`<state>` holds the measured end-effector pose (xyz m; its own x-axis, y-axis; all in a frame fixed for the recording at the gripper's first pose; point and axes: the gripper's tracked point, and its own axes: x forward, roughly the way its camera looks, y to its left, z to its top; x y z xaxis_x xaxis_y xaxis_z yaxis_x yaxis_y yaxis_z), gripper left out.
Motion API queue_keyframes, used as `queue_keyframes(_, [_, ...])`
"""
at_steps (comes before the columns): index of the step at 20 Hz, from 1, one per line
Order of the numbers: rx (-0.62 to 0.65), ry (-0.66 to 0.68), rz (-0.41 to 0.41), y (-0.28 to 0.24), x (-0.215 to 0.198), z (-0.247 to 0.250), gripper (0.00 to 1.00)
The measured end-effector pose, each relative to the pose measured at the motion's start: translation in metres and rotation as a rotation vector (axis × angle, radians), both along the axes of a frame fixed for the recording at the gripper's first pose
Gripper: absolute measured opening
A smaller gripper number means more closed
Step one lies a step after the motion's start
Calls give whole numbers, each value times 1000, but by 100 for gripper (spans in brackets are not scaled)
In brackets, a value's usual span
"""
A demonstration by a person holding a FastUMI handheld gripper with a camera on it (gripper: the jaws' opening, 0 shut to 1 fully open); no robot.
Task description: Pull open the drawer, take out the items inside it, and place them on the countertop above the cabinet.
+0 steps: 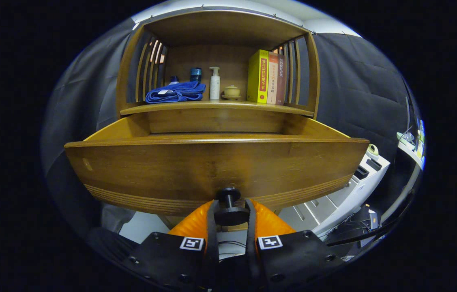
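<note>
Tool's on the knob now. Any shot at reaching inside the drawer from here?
Probably not yet. The tool is shut on the black knob, below the drawer front, which hides the inside. It would have to let go and come over the top edge.

Single fisheye camera, mounted on the hand-held gripper (230, 211), looking forward along its two orange fingers (196, 223). Viewpoint sits low, very near the drawer front (212, 170), just below the black knob (230, 207) that lies between the fingers. Lens faces the cabinet squarely and tilts slightly upward, taking in the countertop shelf (216, 106) beyond the open drawer.
</note>
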<state>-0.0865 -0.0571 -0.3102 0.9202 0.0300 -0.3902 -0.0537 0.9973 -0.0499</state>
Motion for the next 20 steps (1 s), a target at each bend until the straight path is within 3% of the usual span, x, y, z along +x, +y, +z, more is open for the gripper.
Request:
queue_keyframes(7, [11,-15,-20,-4,-11,2,35])
queue_keyframes(10, [-14,-33,-20,-4,-9,2,46])
queue_keyframes(15, [-10,-79,-30,-8,-5,27,55])
queue_keyframes(18, [8,-103,-29,-12,-4,54,89])
queue_keyframes(20, [31,-107,-39,-17,-2,72,95])
